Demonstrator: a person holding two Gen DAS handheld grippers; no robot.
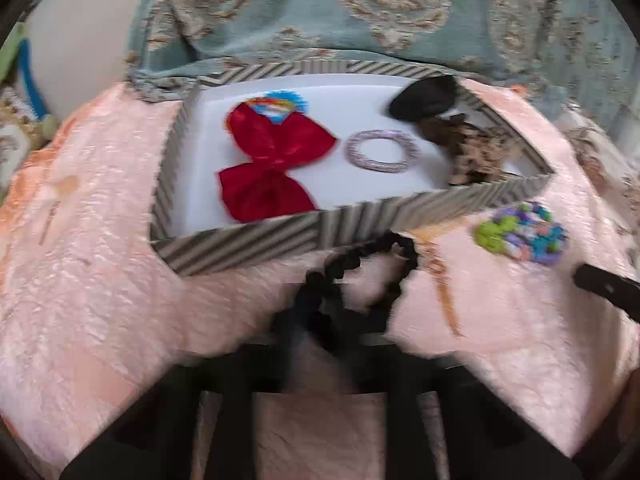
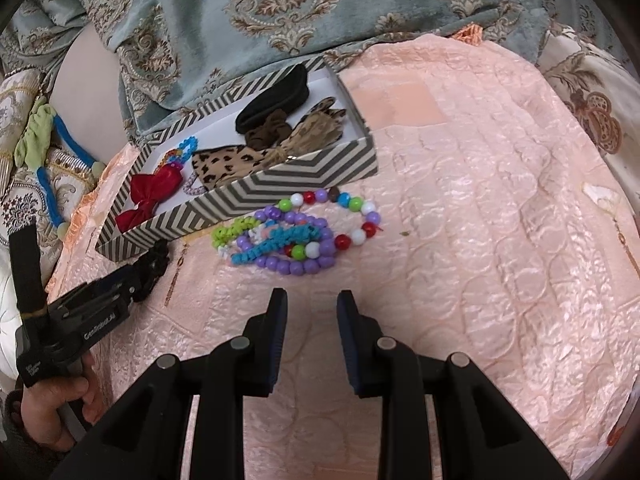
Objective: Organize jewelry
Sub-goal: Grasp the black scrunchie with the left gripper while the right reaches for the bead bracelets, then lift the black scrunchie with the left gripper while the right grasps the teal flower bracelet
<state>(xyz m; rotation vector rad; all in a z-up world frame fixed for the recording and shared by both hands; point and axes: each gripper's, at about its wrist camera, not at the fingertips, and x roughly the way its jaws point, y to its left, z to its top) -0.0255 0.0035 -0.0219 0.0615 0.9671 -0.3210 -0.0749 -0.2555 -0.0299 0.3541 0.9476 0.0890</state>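
Pink quilt (image 2: 480, 200) | L claw (image 1: 320, 320) clamps black scrunchie (image 1: 352, 268) | R claw (image 2: 312, 300) ajar, empty – beads (image 2: 304, 232) ahead

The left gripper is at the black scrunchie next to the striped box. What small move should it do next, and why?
Probably lift it and carry it over the near wall of the box. The left gripper looks shut on the black scrunchie, which lies on the pink cover just outside that wall. The red bow and other pieces are already inside, with white floor free between them.
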